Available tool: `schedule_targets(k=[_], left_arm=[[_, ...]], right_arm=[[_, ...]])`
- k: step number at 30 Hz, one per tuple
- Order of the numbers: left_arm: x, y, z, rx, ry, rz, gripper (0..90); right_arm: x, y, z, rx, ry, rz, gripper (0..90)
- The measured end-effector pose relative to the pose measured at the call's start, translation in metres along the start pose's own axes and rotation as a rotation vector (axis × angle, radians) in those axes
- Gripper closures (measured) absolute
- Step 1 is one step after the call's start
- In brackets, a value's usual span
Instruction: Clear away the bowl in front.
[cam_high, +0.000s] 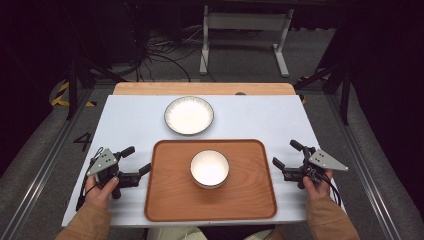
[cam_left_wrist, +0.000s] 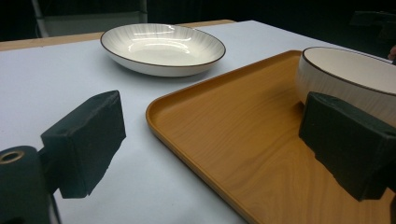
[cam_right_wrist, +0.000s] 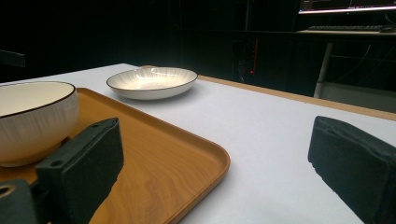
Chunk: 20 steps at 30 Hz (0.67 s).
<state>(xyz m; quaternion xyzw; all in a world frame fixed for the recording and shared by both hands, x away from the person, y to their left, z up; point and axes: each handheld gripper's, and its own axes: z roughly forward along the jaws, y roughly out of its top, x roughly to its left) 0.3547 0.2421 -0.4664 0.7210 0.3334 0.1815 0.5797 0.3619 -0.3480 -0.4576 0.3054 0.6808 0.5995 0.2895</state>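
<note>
Hand-held grippers, left (cam_high: 136, 161) and right (cam_high: 287, 154), jaws wide, flanking unlabelled tray (cam_high: 170, 195) with bowl (cam_high: 209, 168).

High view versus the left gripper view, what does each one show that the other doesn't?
High view alone: both hands, the left gripper and right gripper flanking the whole tray, jaws open, plus floor cables. Left gripper view alone: a close look past its own jaws at the tray's near corner and the bowl's ribbed side. Both: bowl on the tray, plate on the white table.
</note>
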Motion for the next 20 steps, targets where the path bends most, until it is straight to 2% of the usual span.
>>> schedule_targets(k=[8,20], left_arm=[[-0.0007,-0.0016,0.0029,0.022,0.002,0.006,8.3],[-0.0008,-0.0016,0.0035,0.024,-0.002,0.001,8.3]], right_arm=[[0.0001,0.0,0.0,0.001,0.001,-0.001,4.2],[0.0001,0.0,0.0,0.001,0.002,-0.002,4.2]])
